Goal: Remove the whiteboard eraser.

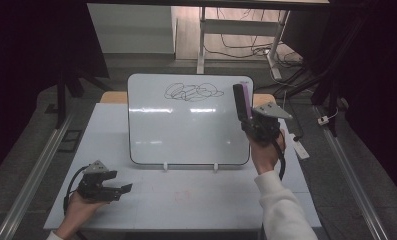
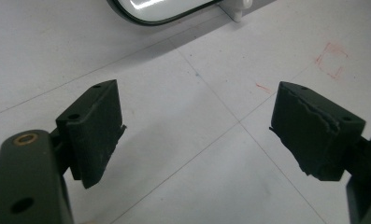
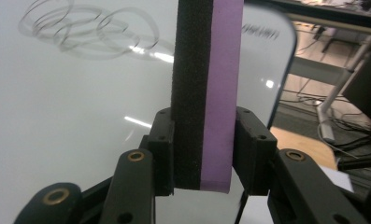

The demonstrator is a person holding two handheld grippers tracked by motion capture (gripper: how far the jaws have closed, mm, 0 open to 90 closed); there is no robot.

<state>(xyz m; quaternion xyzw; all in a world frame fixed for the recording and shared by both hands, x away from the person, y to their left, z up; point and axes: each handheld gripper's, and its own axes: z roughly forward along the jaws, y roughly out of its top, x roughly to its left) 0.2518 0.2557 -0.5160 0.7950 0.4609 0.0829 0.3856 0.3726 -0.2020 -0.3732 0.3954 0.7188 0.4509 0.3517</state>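
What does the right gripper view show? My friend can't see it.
The right tool is shut on a whiteboard eraser, black foam on one side and purple on the other, held upright. Behind it is a whiteboard with looping black scribbles.

Glossy whiteboard (image 1: pixel 186 130); eraser (image 3: pixel 206 93) of rough black foam, smooth purple backing.

Eraser (image 3: pixel 206 93) is running off the top edge of the right gripper view, its upper end cut off. Whiteboard (image 2: pixel 160 9) is showing just a lower corner in the left gripper view. Scribble (image 3: pixel 80 32) is reading blurred; small print near the board corner (image 3: pixel 262 32) is staying too small to tell.
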